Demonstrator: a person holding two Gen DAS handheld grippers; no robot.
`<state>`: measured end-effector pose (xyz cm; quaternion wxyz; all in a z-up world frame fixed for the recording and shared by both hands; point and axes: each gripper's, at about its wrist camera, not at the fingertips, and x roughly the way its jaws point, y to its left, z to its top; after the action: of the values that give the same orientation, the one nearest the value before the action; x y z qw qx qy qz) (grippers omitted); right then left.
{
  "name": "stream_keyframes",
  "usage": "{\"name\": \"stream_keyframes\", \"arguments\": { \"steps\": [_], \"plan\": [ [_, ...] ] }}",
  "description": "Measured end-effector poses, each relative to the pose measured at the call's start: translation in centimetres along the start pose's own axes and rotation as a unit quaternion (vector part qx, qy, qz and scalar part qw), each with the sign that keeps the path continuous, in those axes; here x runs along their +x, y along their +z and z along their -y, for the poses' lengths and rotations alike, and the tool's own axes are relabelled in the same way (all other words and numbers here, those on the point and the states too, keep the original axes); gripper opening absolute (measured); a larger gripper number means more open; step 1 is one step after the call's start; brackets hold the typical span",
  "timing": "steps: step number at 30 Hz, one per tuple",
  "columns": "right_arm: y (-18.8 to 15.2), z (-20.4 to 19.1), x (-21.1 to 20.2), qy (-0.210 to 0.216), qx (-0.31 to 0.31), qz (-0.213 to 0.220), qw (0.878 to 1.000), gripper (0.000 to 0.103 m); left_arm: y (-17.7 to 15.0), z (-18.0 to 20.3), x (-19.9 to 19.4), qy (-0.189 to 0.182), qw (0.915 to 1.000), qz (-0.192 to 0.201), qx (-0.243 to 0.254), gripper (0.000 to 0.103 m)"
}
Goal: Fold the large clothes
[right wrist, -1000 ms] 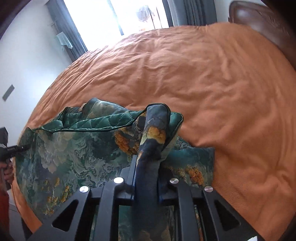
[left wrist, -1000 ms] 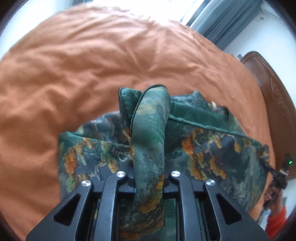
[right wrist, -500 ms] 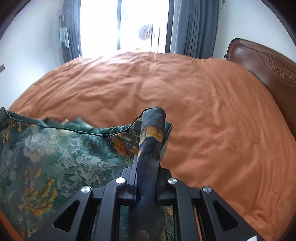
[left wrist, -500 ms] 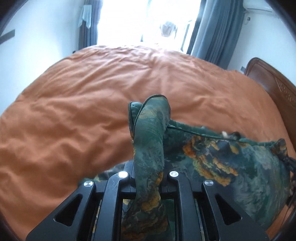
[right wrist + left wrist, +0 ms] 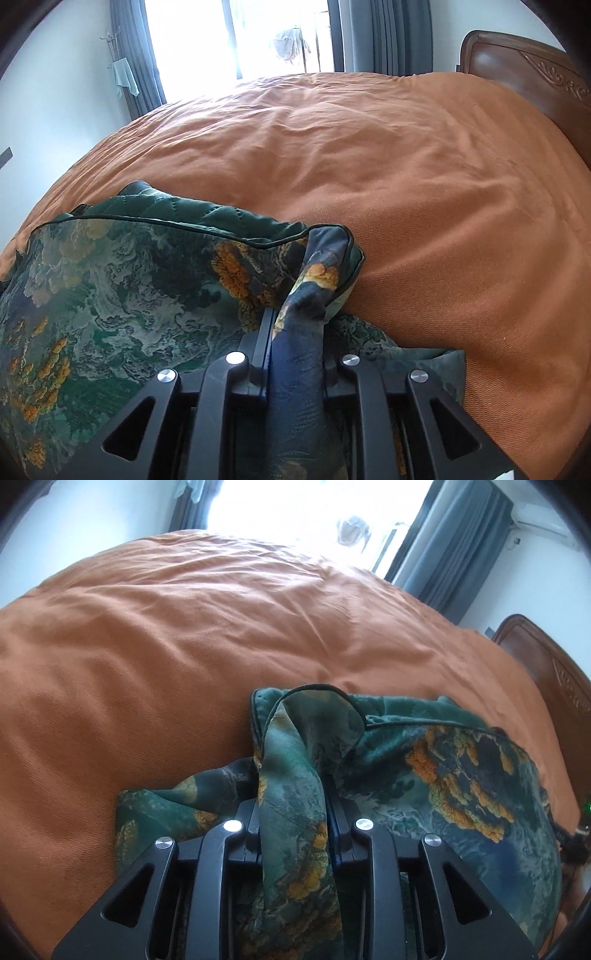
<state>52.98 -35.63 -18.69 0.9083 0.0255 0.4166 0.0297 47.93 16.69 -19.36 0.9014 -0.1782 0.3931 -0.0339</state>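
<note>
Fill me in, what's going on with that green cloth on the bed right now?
A person is folding a green floral garment over an orange bedspread. The left gripper is shut on one bunched corner, and the right gripper is shut on another, with the fabric's piped edge stretched between them. The cloth is partly lifted; part of it lies on the bedspread below the grippers. No fold is laid down yet.

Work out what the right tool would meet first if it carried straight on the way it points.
Probably the orange bedspread. The right tool, shut on the green floral quilted garment, points across it; depth is unclear.
</note>
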Motion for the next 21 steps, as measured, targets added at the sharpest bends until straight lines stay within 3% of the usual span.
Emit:
{"name": "stream_keyframes", "arguments": {
  "steps": [3,5,6,7,8,9,13,16,19,21],
  "plan": [
    [-0.3,0.1,-0.4,0.007,0.007,0.002,1.0,0.021,0.2,0.1,-0.3,0.002,1.0,-0.002,0.001,0.033],
    [0.1,0.3,-0.4,0.011,0.015,0.003,1.0,0.024,0.8,0.1,-0.9,0.005,0.9999,-0.014,0.0,0.058],
    [0.3,0.7,-1.0,0.009,0.024,0.002,1.0,0.032,1.3,0.2,-1.6,0.007,0.9998,-0.018,-0.002,0.068],
    [0.6,1.1,-1.5,0.006,0.032,0.003,0.999,0.038,1.8,0.2,-2.4,0.012,0.9998,-0.015,-0.003,0.085],
    [0.9,1.4,-1.9,0.0,0.04,0.005,0.999,0.055,2.1,0.3,-3.5,0.016,0.9999,-0.003,-0.004,0.091],
    [1.1,1.9,-3.1,-0.005,0.049,0.016,0.999,0.063,2.5,0.2,-5.1,0.018,0.9997,0.015,-0.006,0.092],
    [0.9,2.0,-8.3,-0.014,0.03,0.06,0.998,0.063,2.1,0.1,-9.1,0.008,0.9995,0.029,-0.012,0.092],
    [-0.9,0.1,-12.1,0.011,-0.018,0.074,0.997,0.063,-0.1,1.7,-11.4,-0.002,0.9988,0.038,0.03,0.092],
    [-3.9,-2.1,-14.0,0.074,-0.058,0.051,0.994,0.063,-3.2,3.4,-11.8,0.006,0.9959,0.034,0.084,0.096],
    [-6.0,-2.9,-13.8,0.102,-0.064,0.021,0.993,0.063,-4.8,3.6,-10.6,0.02,0.9948,0.009,0.1,0.096]
  ]
}}
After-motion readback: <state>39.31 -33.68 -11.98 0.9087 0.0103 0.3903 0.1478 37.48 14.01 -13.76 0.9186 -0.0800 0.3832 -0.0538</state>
